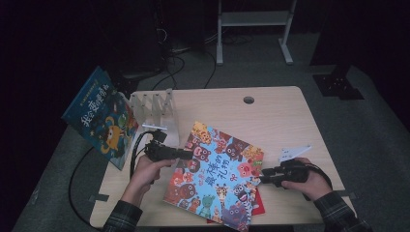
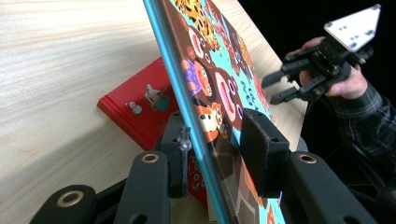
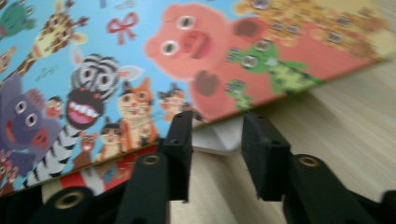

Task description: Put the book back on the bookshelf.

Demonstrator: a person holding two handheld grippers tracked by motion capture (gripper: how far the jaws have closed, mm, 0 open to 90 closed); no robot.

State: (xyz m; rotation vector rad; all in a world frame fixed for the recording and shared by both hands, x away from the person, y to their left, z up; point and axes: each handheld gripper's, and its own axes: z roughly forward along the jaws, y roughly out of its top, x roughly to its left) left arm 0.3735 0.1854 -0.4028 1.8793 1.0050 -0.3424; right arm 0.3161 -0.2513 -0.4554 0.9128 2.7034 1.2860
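Observation:
A colourful animal picture book (image 1: 217, 169) lies tilted in the middle of the table, its left edge raised. My left gripper (image 1: 186, 154) is shut on that left edge; in the left gripper view the teal spine edge (image 2: 187, 102) runs between the two pads (image 2: 219, 135). Under it lies a red book (image 1: 258, 205) (image 2: 135, 107). My right gripper (image 1: 265, 176) sits at the book's right edge, jaws apart, not pressing on anything. In the right gripper view the cover (image 3: 140, 60) lies just beyond the fingertips (image 3: 215, 126), with white page corners showing in the gap.
A blue picture book (image 1: 99, 116) leans against a pale slotted rack (image 1: 154, 106) at the table's back left. The wooden table (image 1: 270, 116) has a cable hole (image 1: 248, 100) near its far edge. Cables trail off the left side.

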